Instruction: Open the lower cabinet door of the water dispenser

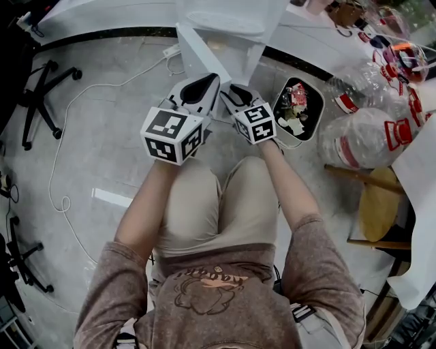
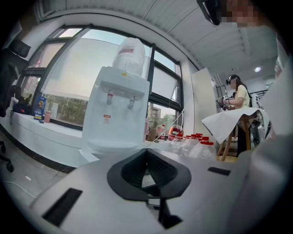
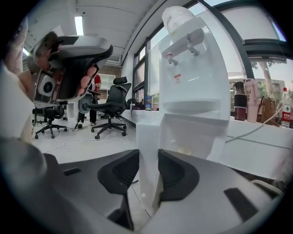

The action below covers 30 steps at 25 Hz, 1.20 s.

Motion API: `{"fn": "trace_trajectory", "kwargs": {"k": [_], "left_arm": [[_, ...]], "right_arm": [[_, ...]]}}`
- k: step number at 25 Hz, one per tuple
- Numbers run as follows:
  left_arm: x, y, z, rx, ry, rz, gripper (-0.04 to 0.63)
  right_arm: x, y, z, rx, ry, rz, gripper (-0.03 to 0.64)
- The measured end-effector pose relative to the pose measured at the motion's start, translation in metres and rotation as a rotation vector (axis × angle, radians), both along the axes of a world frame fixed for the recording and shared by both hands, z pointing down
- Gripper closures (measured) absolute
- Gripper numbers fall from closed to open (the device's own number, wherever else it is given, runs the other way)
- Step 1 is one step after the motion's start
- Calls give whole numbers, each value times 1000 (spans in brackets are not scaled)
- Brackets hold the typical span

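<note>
The dispenser [image 1: 225, 20] stands against the sill straight ahead of the person, a bottle [image 2: 129, 55] upturned on its top; its lower door [image 1: 204, 58] stands swung out from the body, slanting toward the person in the head view. The right gripper [image 1: 236, 93] reaches to the door's free edge; in the right gripper view the white panel [image 3: 149, 137] runs upright between the two dark pads, which press on it from either side, so the jaws are clamped on the door. Behind the panel the cabinet's inside shows, with a pale round thing on its floor that is too dim to name. The left gripper [image 1: 203, 83] hovers just beside the right one, on its left and a little higher, apart from the door; in its own view the jaws [image 2: 147, 167] are pressed together with nothing in them, and the dispenser [image 2: 116, 114] rises beyond. To the right of the dispenser sit a bin [image 1: 315, 126] holding rubbish and a heap of clear red-capped bottles [image 1: 364, 133]; a cable [image 1: 61, 150] snakes over the floor at left.
</note>
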<state>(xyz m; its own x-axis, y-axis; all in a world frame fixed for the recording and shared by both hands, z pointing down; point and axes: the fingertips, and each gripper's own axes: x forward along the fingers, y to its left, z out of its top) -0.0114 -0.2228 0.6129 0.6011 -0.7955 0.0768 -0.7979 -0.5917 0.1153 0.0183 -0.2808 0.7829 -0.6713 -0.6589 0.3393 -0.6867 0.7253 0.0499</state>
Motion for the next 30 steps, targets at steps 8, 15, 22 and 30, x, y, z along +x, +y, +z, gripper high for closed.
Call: {"fn": "trace_trajectory", "kwargs": {"k": [8,15,22,30], "left_arm": [[-15,3,-2,3,-11,-36,583],[-36,5,-4,2,-12,-81,583],[-55,6,-5,5,-17,-127,583],[-74,6,-4,0,-16,-169,583]], "right_arm": [[-29,17,-3,-1,-31,-84,565],[-59,30,-2,-23,-64,-177,580],[-82,38,-3,-42,-109,-221,589],[-100,42,-3,-48,-133,-251,594]]}}
